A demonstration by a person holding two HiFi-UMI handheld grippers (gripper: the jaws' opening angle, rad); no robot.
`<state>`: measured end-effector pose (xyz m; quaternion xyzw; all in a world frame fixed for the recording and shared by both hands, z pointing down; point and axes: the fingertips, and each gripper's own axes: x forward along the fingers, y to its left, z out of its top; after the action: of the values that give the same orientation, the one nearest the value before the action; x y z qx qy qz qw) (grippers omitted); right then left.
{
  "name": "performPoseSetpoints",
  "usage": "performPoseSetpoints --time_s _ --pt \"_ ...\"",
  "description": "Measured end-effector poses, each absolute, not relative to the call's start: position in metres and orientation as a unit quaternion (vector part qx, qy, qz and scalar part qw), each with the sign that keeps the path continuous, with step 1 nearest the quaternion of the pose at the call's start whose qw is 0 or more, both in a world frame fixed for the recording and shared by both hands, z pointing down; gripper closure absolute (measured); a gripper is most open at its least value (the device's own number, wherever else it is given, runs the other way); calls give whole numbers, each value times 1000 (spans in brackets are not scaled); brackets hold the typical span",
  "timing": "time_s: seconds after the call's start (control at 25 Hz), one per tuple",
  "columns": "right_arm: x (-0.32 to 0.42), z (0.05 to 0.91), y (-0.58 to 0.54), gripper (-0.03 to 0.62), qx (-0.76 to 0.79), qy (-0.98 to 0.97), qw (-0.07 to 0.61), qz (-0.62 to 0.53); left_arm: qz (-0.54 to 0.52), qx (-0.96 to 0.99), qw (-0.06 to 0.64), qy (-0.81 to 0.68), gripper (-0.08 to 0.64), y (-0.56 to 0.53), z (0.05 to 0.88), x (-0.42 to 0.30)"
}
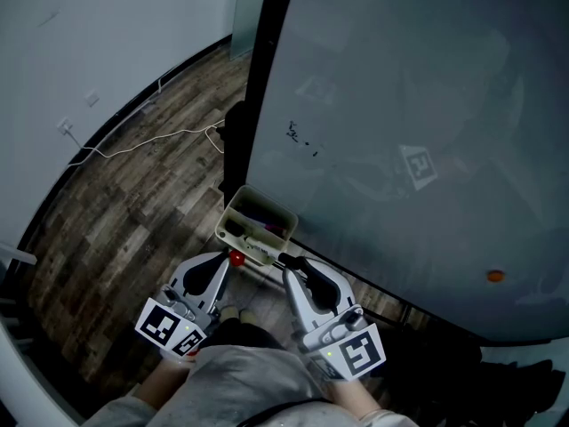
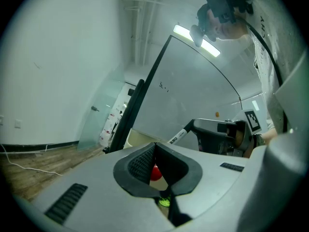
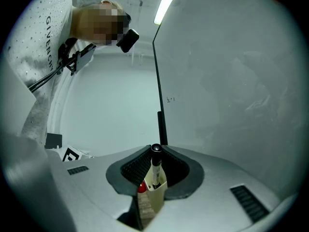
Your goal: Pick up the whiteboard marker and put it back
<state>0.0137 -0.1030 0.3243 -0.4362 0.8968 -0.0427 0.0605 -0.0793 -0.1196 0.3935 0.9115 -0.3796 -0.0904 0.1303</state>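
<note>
My right gripper [image 1: 289, 261] is shut on the whiteboard marker [image 1: 267, 253], a white barrel with a black cap. In the right gripper view the marker [image 3: 155, 170] stands between the pads of the gripper [image 3: 155, 151], just over a cream pen box [image 3: 157, 195]. That box [image 1: 258, 221] hangs at the whiteboard's [image 1: 400, 105] lower left edge. My left gripper [image 1: 229, 258] is beside it, fingertips together and nothing held. Through its jaws [image 2: 153, 151] a small red round thing [image 2: 155, 172] shows beyond. The marker [image 2: 177, 138] is in that view too.
The whiteboard's black frame post [image 1: 267, 69] rises beside the box. A white cable [image 1: 151, 140] trails over the wooden floor [image 1: 133, 212] to the wall. An orange magnet [image 1: 494, 276] and a square tag [image 1: 418, 165] are on the board.
</note>
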Motion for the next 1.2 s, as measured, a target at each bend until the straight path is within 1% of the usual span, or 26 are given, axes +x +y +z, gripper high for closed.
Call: performPoseSetpoints --time_s 0.4,0.52,1.2 --pt "18 318 -94 515 -427 901 59 -44 -94 910 126 -383 545 -118 389 -81" --pt "18 310 -93 515 -421 904 70 -40 -94 910 124 -384 545 -118 389 -82" --pt "26 296 -86 515 -422 903 78 -32 -93 910 124 -384 545 -115 388 -87"
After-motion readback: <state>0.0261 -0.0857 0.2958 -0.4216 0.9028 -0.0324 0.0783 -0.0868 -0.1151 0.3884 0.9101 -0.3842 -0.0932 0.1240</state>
